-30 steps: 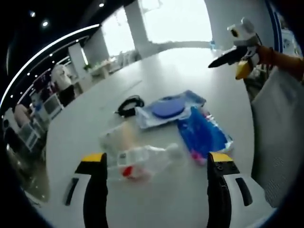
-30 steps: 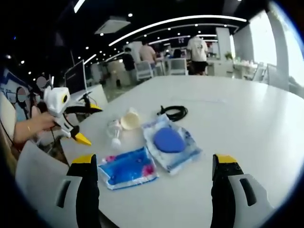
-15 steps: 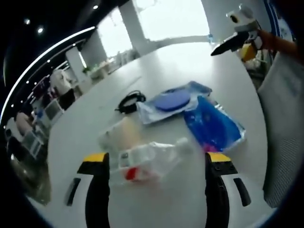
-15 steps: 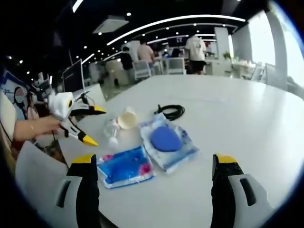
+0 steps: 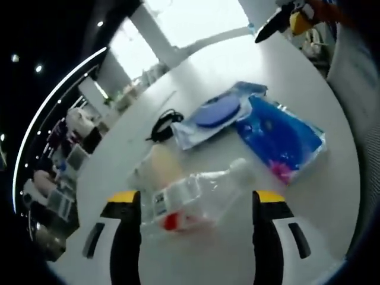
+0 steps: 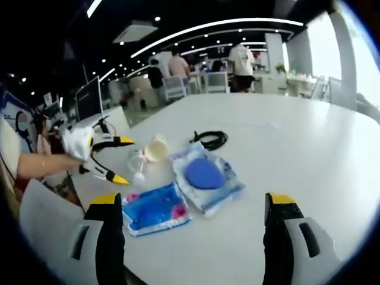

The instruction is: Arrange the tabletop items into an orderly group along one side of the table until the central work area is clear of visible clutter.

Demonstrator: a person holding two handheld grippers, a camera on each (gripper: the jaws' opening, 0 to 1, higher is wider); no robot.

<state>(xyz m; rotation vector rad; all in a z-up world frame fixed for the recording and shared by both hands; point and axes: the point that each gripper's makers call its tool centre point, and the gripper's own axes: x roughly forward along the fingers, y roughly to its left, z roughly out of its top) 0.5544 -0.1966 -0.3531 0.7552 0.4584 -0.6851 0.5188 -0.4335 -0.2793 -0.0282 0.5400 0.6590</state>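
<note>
White table (image 6: 309,154) holds clutter; left gripper (image 5: 193,208) straddles a plastic bottle (image 5: 199,196).

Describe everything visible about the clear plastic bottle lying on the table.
The clear plastic bottle lies on its side on the white table, between the open jaws of the left gripper, not gripped. It looks transparent and crinkled, with a white cap end and a label bearing red and dark marks. A pale cup-like item sits close behind it; contact cannot be told.

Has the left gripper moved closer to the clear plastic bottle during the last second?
Yes. In the right gripper view the left gripper has advanced toward the clear plastic bottle, which stays beside the black cable.
</note>
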